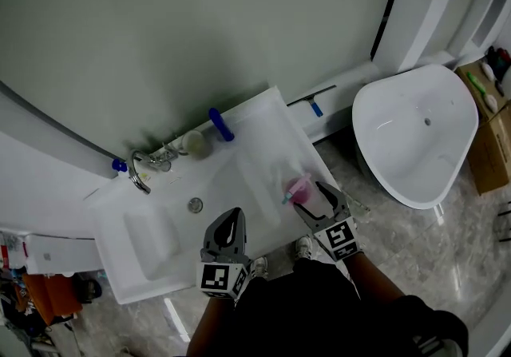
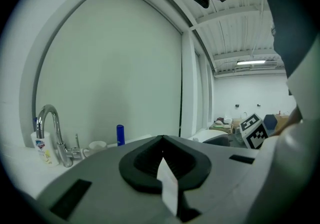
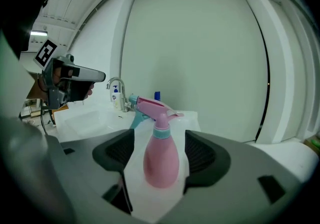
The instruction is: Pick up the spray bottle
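Pale green wall (image 1: 200, 20) filled the upper half of the head view; a white bathtub (image 1: 415, 132) stood on the grey marbled floor (image 1: 375, 228) at the right. A white counter (image 1: 255, 132) with a shallow moulded basin (image 1: 152, 239) lay along the foot of the wall.

Left gripper (image 2: 162, 140) hung over the counter's front edge beside the basin. Its jaws were brought together at the tips and held nothing. Right gripper (image 1: 318, 202) reached over the counter's right end, tilted a little downward. Its jaws stood partly apart, one on each side of the spray bottle (image 3: 161, 153), and the right gripper view showed a gap between each pad and the bottle, so nothing was gripped.

The spray bottle was pink with a teal collar and trigger. It stood upright on the counter near the right front edge, well apart from the basin, with its nozzle turned toward the tap (image 1: 142, 170).

The chrome tap rose at the back of the basin. Just behind it stood a white soap bottle (image 2: 42, 147) with a blue top. A pale cup (image 1: 194, 143) and a blue bottle (image 1: 221, 124) stood farther right along the back edge, the cup between the tap and the blue bottle
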{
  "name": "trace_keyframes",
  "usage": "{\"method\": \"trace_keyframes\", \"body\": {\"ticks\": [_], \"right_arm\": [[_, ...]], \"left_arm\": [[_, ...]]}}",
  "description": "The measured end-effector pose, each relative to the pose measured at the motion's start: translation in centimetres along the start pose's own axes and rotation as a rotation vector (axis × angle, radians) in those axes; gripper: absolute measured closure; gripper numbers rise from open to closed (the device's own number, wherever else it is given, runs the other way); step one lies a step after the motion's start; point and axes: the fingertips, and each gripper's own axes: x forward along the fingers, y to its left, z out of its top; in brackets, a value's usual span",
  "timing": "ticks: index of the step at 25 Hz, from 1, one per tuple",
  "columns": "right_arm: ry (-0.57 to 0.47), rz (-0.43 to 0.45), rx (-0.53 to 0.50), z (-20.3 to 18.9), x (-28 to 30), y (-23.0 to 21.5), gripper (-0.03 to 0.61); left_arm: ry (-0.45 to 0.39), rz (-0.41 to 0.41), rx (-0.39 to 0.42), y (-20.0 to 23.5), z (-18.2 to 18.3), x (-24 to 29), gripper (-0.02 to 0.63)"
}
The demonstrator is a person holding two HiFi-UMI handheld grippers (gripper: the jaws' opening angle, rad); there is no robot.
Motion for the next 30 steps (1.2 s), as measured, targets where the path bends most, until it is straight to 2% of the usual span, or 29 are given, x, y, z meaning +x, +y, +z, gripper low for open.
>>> {"method": "trace_keyframes", "body": {"ticks": [3,6,14,21,26,30], "right_arm": [[-0.004,0.025,-0.002,-0.1,0.7,-0.1,0.263],[-0.020,0.037,-0.014,-0.3,1.6,-0.4,0.294],[-0.007,0.005,-0.019,-0.1,2.5,0.1,0.342],[0.004,-0.027,-0.040,0.2,3.1,0.2,0.372],[-0.006,-0.074,-0.046,0.5,3.3,0.0,0.428],[-0.012,-0.095,-0.043,0.5,3.2,0.0,0.437]], "left_arm": [[0.014,0.038,-0.002,-0.1,0.1,-0.3,0.621],[0.021,0.065,-0.007,-0.1,0.3,-0.8,0.621],[0.025,0.133,-0.028,1.5,-0.9,-2.4,0.621],[0.014,0.135,-0.024,2.5,-0.9,-3.0,0.621],[0.023,0.126,-0.044,3.2,-1.5,-3.3,0.621],[0.006,0.120,-0.037,3.7,-1.3,-3.3,0.621]]}}
